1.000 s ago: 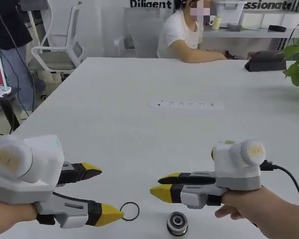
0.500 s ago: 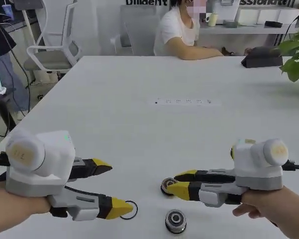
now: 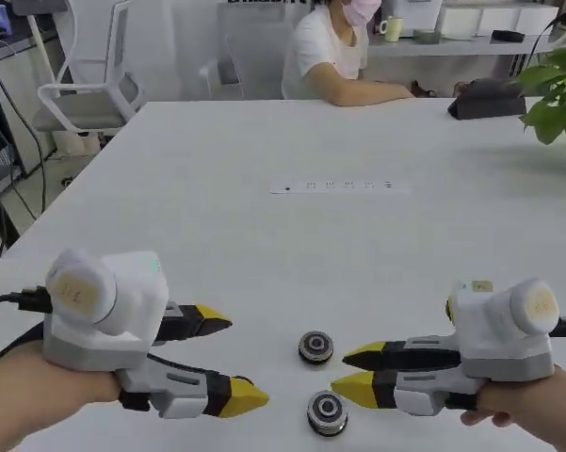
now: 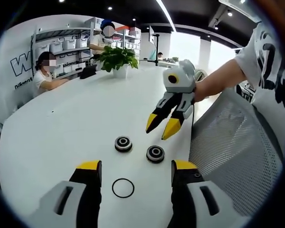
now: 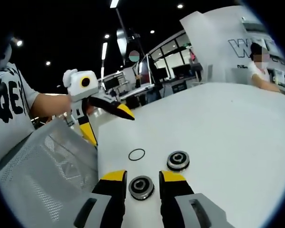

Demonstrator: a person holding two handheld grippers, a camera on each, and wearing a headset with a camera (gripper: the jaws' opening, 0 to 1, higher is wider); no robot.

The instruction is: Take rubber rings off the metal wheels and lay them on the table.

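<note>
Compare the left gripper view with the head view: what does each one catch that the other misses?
Left gripper view: a loose rubber ring lying flat on the table, between the left gripper and its open fingers.
Head view: a row of small dark marks on the tabletop and a white office chair beyond the far corner.
Both: two metal wheels, the open right gripper, a potted plant and a seated person.
</note>
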